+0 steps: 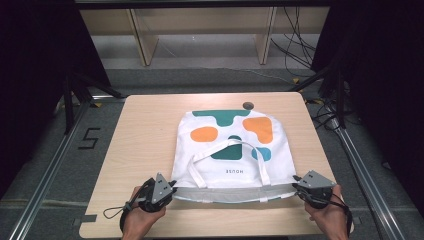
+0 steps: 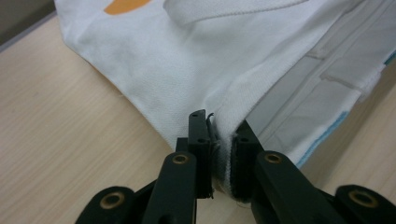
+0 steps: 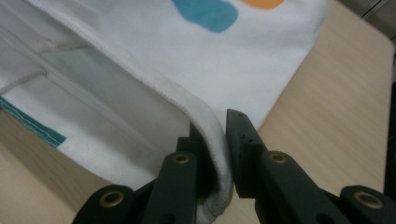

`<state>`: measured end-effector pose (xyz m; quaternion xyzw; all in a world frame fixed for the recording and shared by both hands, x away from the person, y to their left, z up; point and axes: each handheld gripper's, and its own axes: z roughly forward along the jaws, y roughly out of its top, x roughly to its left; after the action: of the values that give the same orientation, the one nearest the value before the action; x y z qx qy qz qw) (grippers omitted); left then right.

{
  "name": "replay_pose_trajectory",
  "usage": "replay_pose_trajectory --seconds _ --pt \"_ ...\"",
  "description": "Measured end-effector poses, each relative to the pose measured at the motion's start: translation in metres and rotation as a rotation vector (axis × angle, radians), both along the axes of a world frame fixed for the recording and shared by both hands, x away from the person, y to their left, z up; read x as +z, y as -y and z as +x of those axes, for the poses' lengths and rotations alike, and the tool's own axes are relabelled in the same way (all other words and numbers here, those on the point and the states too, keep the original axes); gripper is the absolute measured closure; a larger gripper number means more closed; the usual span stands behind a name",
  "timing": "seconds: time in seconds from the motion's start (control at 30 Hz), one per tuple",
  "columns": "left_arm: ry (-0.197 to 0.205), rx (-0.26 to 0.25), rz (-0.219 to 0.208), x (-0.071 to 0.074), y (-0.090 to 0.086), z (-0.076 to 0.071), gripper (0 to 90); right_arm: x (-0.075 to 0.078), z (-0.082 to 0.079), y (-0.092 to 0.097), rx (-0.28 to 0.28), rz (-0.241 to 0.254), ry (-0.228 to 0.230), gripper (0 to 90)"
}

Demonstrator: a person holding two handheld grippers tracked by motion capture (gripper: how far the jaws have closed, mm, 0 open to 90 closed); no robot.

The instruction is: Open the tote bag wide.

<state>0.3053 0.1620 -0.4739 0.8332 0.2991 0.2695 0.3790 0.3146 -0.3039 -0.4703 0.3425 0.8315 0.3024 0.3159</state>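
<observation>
1. At the near edge of the table, the left gripper is clamped on the tote bag at the left end of its mouth hem; in the left gripper view the two black jaws pinch the folded white hem between their pads.
2. The right gripper is likewise closed on the bag, at the right end of the same hem; in the right gripper view the thick seamed edge runs down between its jaws and bunches at their base.
3. Each gripper is held in one of the person's hands, the left hand and the right hand coming in from the bottom of the high view.
4. Between the two grips the upper layer of the mouth stands slightly raised, so the pale inside of the bag shows as a grey strip.
5. The bag lies flat on the middle of the wooden table, mouth toward the person, with its white handles resting on the printed front.
6. The print carries orange, green and blue blobs.
7. A small dark round hole sits in the table just beyond the bag's far edge.
</observation>
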Motion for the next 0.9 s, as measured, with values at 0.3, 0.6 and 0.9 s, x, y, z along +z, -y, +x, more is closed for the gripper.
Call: replay_pose_trajectory --seconds 0.3,0.6,0.9 --pt "0.053 -0.005 -0.112 0.032 -0.011 0.004 83.6 0.038 -0.005 -0.002 0.019 0.066 0.118 82.6" --pt "0.181 -0.011 -0.173 0.099 -0.016 0.003 85.6 0.106 -0.005 -0.005 0.032 0.110 0.278 84.3" --pt "0.309 0.013 -0.197 0.150 -0.027 0.004 86.7 0.161 -0.002 -0.016 0.078 0.079 0.375 85.1"
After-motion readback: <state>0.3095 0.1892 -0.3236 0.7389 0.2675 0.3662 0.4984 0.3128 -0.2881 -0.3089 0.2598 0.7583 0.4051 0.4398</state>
